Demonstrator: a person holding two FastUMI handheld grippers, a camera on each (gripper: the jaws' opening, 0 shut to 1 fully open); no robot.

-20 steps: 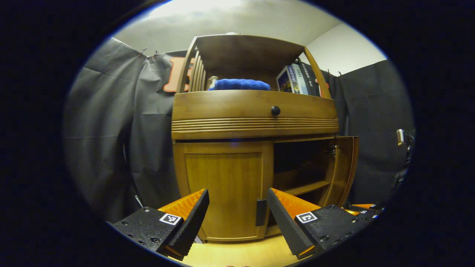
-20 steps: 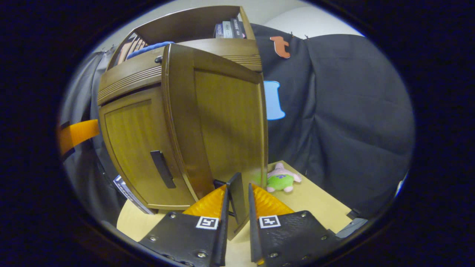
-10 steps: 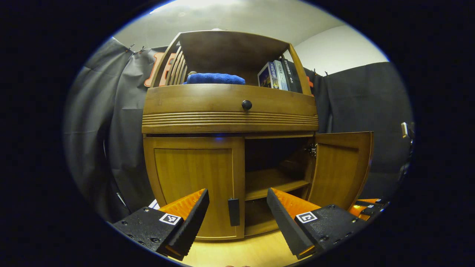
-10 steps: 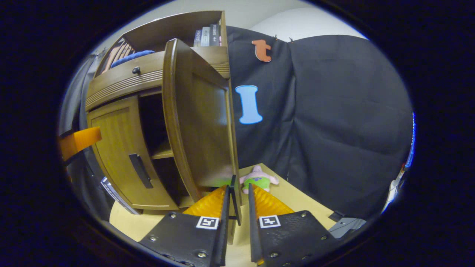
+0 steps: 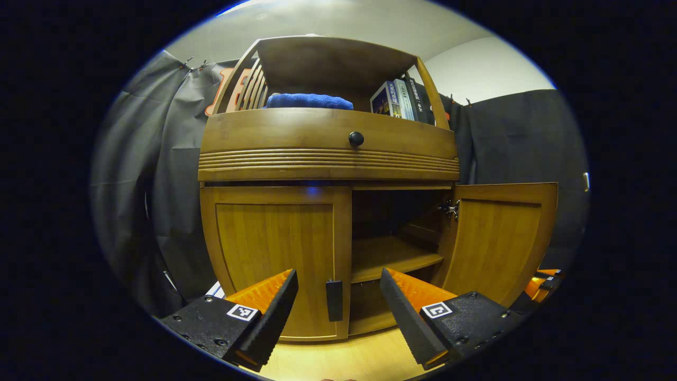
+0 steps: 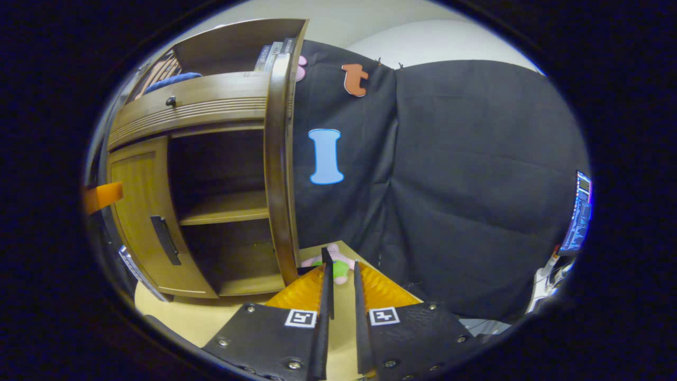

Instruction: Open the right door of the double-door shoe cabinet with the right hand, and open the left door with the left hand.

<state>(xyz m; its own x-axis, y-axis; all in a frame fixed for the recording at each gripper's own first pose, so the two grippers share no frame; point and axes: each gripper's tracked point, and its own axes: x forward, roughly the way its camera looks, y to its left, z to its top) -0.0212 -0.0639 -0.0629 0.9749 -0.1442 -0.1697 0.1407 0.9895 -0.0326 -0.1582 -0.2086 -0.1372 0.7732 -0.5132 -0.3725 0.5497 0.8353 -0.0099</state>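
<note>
The wooden shoe cabinet (image 5: 328, 159) faces me in the left gripper view. Its left door (image 5: 275, 254) is closed, with a dark handle (image 5: 334, 300) low on its inner edge. My left gripper (image 5: 338, 312) is open, a short way in front of that handle and apart from it. The right door (image 5: 500, 238) stands swung wide, showing an inner shelf (image 5: 394, 256). In the right gripper view that door (image 6: 279, 174) is edge-on, and my right gripper (image 6: 341, 296) is shut on its handle (image 6: 327, 283). The left door (image 6: 137, 211) shows there too.
A blue towel (image 5: 309, 100) and books (image 5: 396, 100) sit on the top shelf above a drawer with a round knob (image 5: 356, 138). A plush toy (image 6: 333, 264) lies on the tabletop (image 6: 211, 323) beside the open door. A lit screen (image 6: 576, 217) is at far right.
The right gripper has pulled the right door from partly open to fully swung out. The left gripper has shifted a little, bringing the left door's handle between its open fingers in view.
</note>
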